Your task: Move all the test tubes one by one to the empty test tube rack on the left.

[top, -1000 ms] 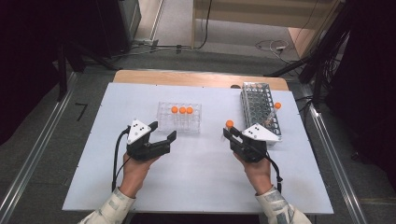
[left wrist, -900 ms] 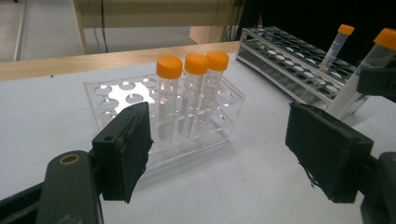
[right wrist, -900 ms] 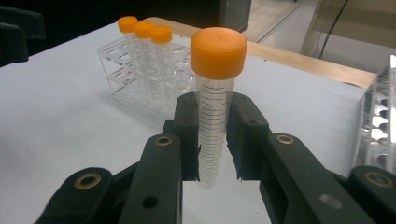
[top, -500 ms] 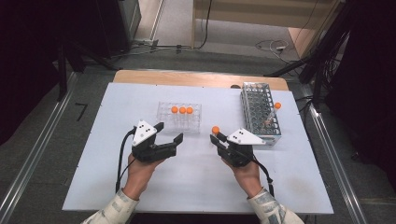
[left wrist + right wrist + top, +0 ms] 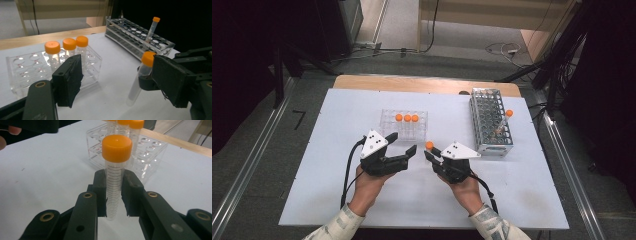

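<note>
My right gripper (image 5: pixel 431 153) is shut on a clear graduated tube (image 5: pixel 114 185) with an orange cap (image 5: pixel 429 145), held upright just above the white table. My left gripper (image 5: pixel 403 143) stands open a short way to its left, jaws pointing at the tube. In the left gripper view, the held tube (image 5: pixel 139 78) hangs between the two wide-apart jaws, nearer the right one. Behind both grippers is a clear plastic rack (image 5: pixel 389 120) with three orange-capped tubes (image 5: pixel 407 118) in its back row. A metal wire rack (image 5: pixel 484 107) at the right holds one tilted orange-capped tube (image 5: pixel 503 121).
The white table board (image 5: pixel 337 115) has free room at the left and along the front. Its wooden far edge (image 5: pixel 422 84) borders the floor, where cables lie. Metal rails run down both sides of the table.
My right gripper has carried the tube leftward from beside the metal rack toward the table's middle. The left gripper has shifted right, so the two now stand close together.
</note>
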{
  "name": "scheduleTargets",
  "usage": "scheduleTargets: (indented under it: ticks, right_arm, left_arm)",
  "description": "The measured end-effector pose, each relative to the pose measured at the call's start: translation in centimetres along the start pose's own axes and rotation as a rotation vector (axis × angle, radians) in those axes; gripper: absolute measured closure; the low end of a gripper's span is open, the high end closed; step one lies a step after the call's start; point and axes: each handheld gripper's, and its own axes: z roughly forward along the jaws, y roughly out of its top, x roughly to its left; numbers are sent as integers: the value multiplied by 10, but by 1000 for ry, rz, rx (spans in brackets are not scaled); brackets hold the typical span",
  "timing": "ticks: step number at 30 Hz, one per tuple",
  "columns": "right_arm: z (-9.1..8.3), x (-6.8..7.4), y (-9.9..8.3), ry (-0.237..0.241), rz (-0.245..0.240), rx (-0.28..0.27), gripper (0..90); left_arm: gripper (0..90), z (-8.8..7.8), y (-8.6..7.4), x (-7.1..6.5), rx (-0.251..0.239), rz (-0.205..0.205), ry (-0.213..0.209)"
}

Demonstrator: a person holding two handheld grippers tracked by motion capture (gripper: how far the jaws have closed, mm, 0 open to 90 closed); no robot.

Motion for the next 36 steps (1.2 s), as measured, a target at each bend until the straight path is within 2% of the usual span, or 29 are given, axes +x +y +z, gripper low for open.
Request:
scheduleTargets:
  ticks: [3, 8, 17, 30, 36]
  right_arm:
    - [4, 5, 0, 12, -7, 4, 724]
    - [8, 14, 0, 36, -18, 10, 724]
    - [8, 19, 1, 58, -22, 3, 723]
    - [7, 24, 2, 84, -29, -2, 724]
    - [7, 24, 2, 84, -30, -2, 722]
  left_arm:
    - [309, 3, -2, -4, 12, 23, -25]
    - [454, 7, -4, -12, 6, 64, -62]
    - [530, 12, -7, -18, 28, 84, -95]
    - [678, 15, -10, -18, 38, 87, -92]
    - [688, 14, -10, -18, 39, 77, -88]
